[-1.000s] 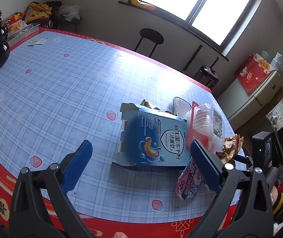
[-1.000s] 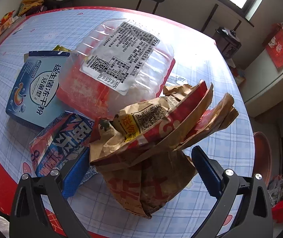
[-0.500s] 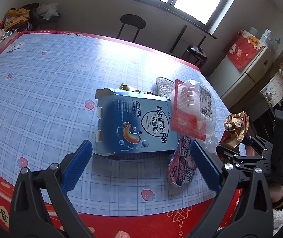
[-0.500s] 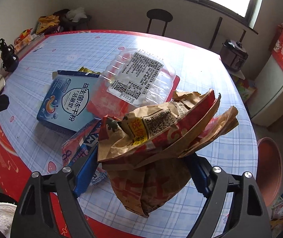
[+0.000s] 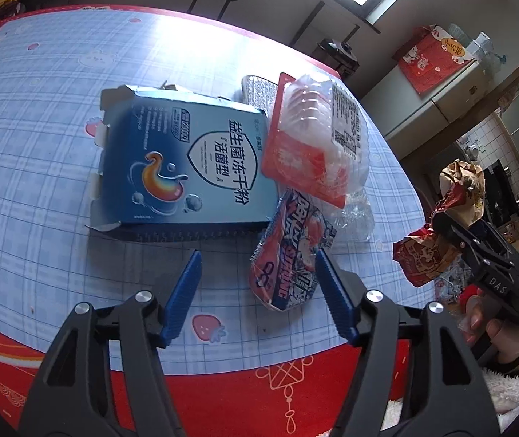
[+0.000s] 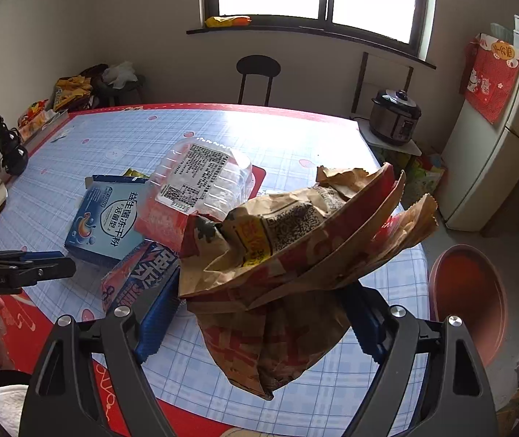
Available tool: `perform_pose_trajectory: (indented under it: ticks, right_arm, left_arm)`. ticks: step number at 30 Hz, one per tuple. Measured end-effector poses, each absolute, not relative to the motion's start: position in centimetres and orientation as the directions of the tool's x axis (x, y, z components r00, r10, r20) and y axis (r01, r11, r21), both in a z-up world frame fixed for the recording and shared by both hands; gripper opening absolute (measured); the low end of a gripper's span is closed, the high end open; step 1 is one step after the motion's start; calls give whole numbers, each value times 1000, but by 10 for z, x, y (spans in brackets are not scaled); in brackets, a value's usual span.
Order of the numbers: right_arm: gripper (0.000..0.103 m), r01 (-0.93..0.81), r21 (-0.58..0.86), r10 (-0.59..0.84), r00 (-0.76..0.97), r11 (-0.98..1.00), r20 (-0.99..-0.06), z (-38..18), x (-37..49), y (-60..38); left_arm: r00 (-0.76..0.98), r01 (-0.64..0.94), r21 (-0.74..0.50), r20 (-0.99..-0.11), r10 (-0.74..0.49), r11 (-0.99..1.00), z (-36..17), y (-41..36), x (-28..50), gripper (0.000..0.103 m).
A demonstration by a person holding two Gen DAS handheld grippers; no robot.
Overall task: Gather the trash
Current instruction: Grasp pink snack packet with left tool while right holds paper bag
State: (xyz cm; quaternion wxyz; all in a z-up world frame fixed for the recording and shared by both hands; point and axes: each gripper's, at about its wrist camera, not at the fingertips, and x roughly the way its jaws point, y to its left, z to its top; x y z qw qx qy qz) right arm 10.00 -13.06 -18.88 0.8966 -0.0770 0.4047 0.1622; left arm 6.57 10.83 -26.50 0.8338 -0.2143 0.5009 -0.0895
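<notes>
On a round table [image 5: 41, 153] covered in a blue plaid cloth with a red border, several pieces of trash lie close together near the edge. The right gripper [image 6: 259, 313] is clamped on a crumpled brown and red paper bag [image 6: 296, 255] and holds it off the table, above the edge. The left gripper [image 5: 256, 284] hangs low over the table, its blue jaws half apart after just closing in, with nothing pressed between them; the near end of a red and blue snack wrapper [image 5: 288, 255] lies flat just inside its right finger. Beside the wrapper sits an opened blue cardboard box [image 5: 183, 164] printed with Chinese text. A clear plastic clamshell tray [image 5: 317, 138] with a red base and a printed label leans across the box's right edge. A red basin [image 6: 467, 291] stands on the floor beyond the table.
</notes>
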Motion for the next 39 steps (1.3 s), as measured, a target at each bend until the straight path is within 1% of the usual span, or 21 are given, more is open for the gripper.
perform_pose_trajectory:
  ticks: [1, 2, 4, 6, 8, 13, 16, 18, 20, 22, 25, 26, 28, 33, 36, 38, 39]
  right_arm:
    - [82, -345, -4, 224, 619, 939, -752, -190, 99, -135]
    - [82, -337, -2, 220, 619, 942, -754, -190, 99, -140]
    - [82, -319, 0, 209, 622, 948, -755, -191, 97, -148]
    - [82, -305, -2, 198, 625, 952, -755, -192, 95, -153]
    - [82, -291, -6, 186, 629, 957, -755, -193, 92, -159]
    - [82, -253, -7, 160, 632, 967, -758, -195, 90, -172]
    - [82, -237, -11, 146, 631, 971, -762, -196, 88, -178]
    - [82, -230, -16, 137, 631, 973, -764, -197, 87, -180]
    - [82, -227, -19, 132, 632, 974, -764, -197, 86, -182]
    - [82, -219, -24, 123, 632, 975, -765, -197, 85, -184]
    - [82, -208, -26, 114, 629, 978, -769, -199, 85, -188]
    - [82, -206, -26, 112, 628, 978, -770, -199, 85, -189]
    - [82, -204, -27, 110, 628, 979, -770, -199, 85, -189]
    - [82, -209, -25, 115, 628, 978, -769, -200, 85, -187]
    - [82, -210, -26, 116, 633, 977, -765, -199, 85, -184]
    - [82, -210, -24, 118, 635, 977, -764, -199, 85, -184]
    - [82, -209, -23, 118, 635, 978, -764, -199, 85, -184]
  left_arm:
    - [467, -54, -461, -796, -385, 886, -270, 104, 67, 57]
    - [458, -41, -469, -794, -401, 882, -274, 100, 69, 56]
    - [450, -18, -473, -791, -415, 881, -279, 94, 75, 56]
    - [443, -9, -454, -801, -403, 891, -284, 90, 81, 55]
    - [435, 7, -433, -810, -393, 901, -289, 86, 86, 49]
    - [416, 29, -404, -827, -379, 914, -299, 82, 101, 47]
    - [399, 40, -418, -826, -398, 907, -305, 81, 108, 47]
    - [384, 50, -428, -826, -413, 902, -310, 81, 112, 43]
    - [373, 58, -428, -829, -417, 902, -314, 78, 114, 35]
    - [366, 60, -441, -825, -431, 895, -318, 76, 116, 32]
    - [354, 62, -449, -825, -440, 891, -325, 73, 117, 32]
    - [349, 63, -456, -823, -448, 888, -327, 72, 117, 34]
    - [345, 65, -472, -816, -463, 879, -330, 72, 119, 34]
    - [346, 74, -478, -811, -472, 875, -332, 68, 118, 33]
    - [352, 109, -458, -812, -465, 882, -325, 63, 113, 28]
    - [363, 143, -443, -808, -464, 885, -318, 60, 107, 22]
    - [367, 154, -442, -805, -467, 884, -314, 60, 105, 20]
